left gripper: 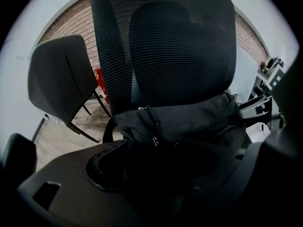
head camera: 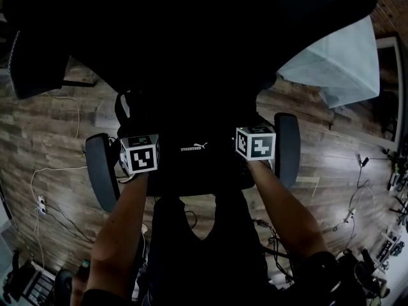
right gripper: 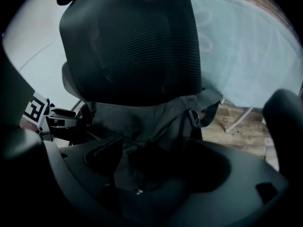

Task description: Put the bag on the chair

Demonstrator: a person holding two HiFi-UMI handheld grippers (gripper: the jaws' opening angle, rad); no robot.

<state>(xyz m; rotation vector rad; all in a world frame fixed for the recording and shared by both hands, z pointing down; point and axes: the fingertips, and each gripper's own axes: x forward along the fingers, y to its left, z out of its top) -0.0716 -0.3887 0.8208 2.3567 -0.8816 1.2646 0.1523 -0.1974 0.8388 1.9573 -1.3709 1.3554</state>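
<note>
A black bag (head camera: 191, 148) with a small white logo lies on the seat of a black mesh office chair (head camera: 102, 171), leaning against the backrest (left gripper: 182, 51). The left gripper view shows the bag's (left gripper: 180, 122) zipped top, and the right gripper view shows the bag's (right gripper: 147, 122) strap ring. My left gripper (head camera: 145, 134) hangs over the bag's left end, and its own view shows the left gripper (left gripper: 161, 174) with jaws spread wide. My right gripper (head camera: 252, 129) is over the right end. Its own view shows the right gripper (right gripper: 156, 174) just as wide, with loose fabric lying below and nothing pinched.
The chair's right armrest (head camera: 287, 148) flanks the right gripper. A second dark chair (left gripper: 61, 79) stands at the left before a brick wall, and a table under a pale cloth (head camera: 338, 62) stands at the right. Cables (head camera: 51, 190) trail over the wooden floor.
</note>
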